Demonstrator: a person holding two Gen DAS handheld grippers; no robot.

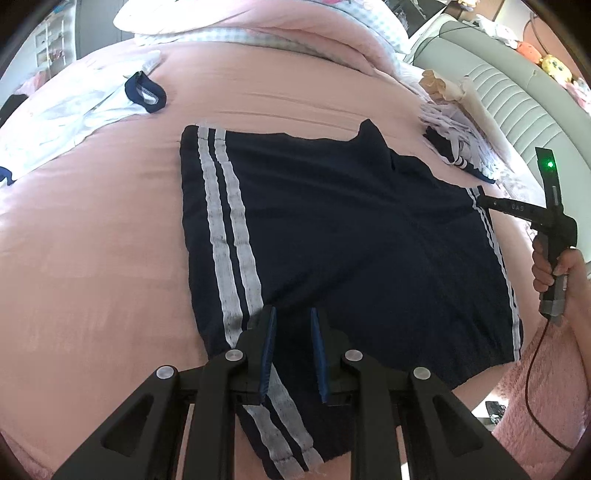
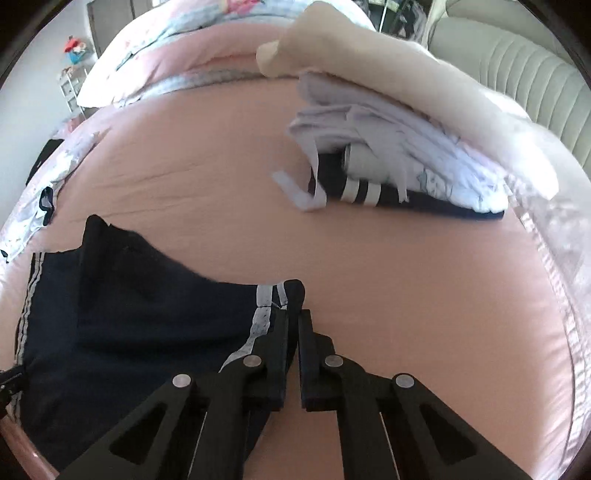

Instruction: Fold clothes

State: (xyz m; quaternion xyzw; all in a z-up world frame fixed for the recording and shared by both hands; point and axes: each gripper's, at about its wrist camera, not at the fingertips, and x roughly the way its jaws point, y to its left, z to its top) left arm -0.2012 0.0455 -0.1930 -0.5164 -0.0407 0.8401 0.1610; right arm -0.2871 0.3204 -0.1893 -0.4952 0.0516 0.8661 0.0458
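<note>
Dark navy shorts [image 1: 351, 240] with pale double side stripes lie spread flat on the pink bed [image 1: 92, 240]. My left gripper [image 1: 293, 321] points down onto them beside the left stripe. Its blue pads [image 1: 272, 332] stand a little apart with dark cloth showing in the gap; I cannot tell whether they pinch a fold. My right gripper [image 2: 298, 314] is shut on the far right striped corner of the shorts [image 2: 147, 332], and a tip of navy cloth pokes out past its fingers. The left wrist view shows that right gripper [image 1: 480, 202] at the same corner, held by a hand [image 1: 546, 273].
A pile of folded white and navy clothes [image 2: 388, 166] lies at the bed's far right under a cream cloth [image 2: 369, 66]. A loose white garment [image 1: 74, 114] with navy trim lies far left. Pillows and duvet [image 1: 258, 22] sit at the head. A grey padded board [image 1: 517, 103] runs along the right.
</note>
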